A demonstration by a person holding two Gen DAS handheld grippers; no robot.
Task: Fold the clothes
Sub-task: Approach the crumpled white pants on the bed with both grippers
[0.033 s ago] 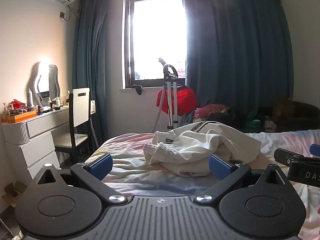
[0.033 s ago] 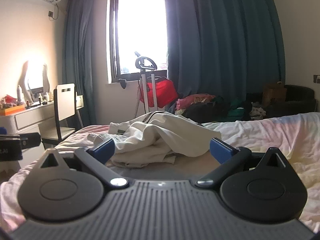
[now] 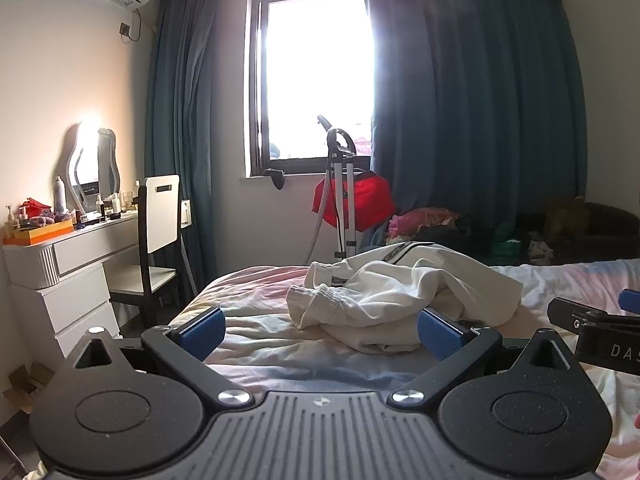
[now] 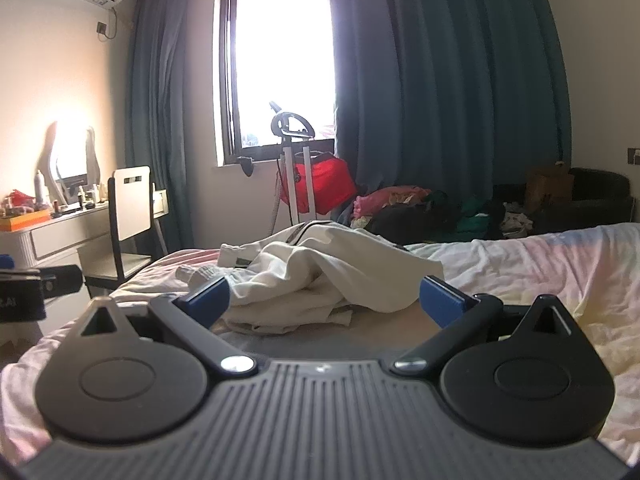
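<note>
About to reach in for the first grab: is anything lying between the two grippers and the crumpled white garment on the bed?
Nothing visible. Only bare rumpled bedsheet lies between the open left gripper, the open right gripper and the white garment; neither touches it yet.

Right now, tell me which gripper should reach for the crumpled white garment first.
Probably the left gripper: the white garment's ribbed cuff lies straight ahead between its open fingers. The right gripper is open too, but it faces the garment's bulky middle.
</note>
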